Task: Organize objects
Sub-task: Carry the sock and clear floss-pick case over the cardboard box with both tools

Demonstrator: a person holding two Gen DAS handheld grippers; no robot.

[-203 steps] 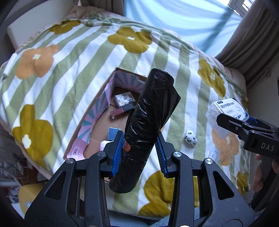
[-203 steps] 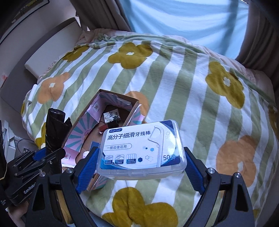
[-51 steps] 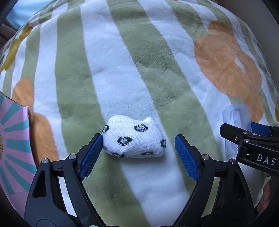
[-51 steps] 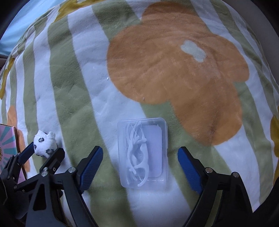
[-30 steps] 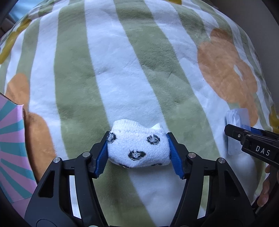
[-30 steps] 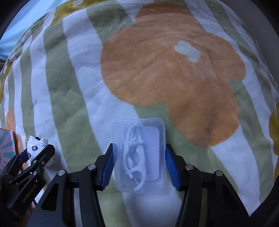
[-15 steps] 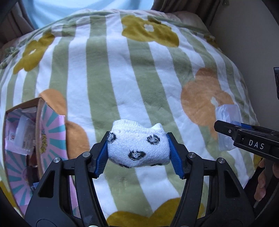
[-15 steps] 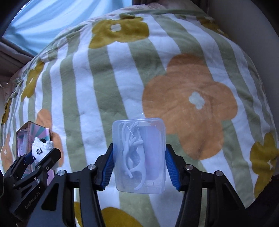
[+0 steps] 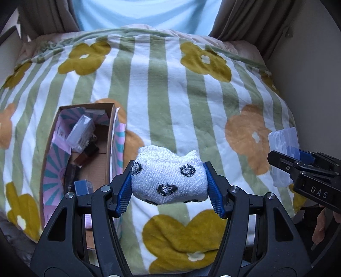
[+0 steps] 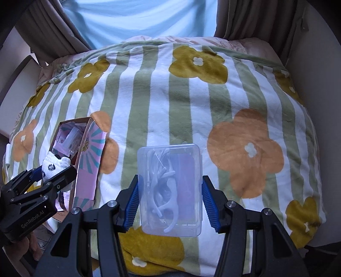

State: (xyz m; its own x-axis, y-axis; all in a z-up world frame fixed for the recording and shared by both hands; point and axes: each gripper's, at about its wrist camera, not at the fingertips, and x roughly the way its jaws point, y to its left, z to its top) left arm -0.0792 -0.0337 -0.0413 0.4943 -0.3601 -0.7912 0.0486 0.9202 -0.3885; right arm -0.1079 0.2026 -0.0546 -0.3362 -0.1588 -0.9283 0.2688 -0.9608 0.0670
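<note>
My left gripper is shut on a rolled white sock with black spots, held in the air above the striped flowered blanket. My right gripper is shut on a clear plastic case of white floss picks, also lifted off the blanket. An open cardboard box with pink and teal flaps lies to the left; it holds a clear case, a dark tube and other small items. In the right wrist view the sock and left gripper sit in front of that box.
Brown curtains and a pale blue drape hang behind the bed. A wall runs along the blanket's right edge. A hand shows under the right gripper at the lower right.
Both grippers closed on their objects about a second ago and have since risen well above the blanket, so much more of the bed shows. The box has come into view on the left.
</note>
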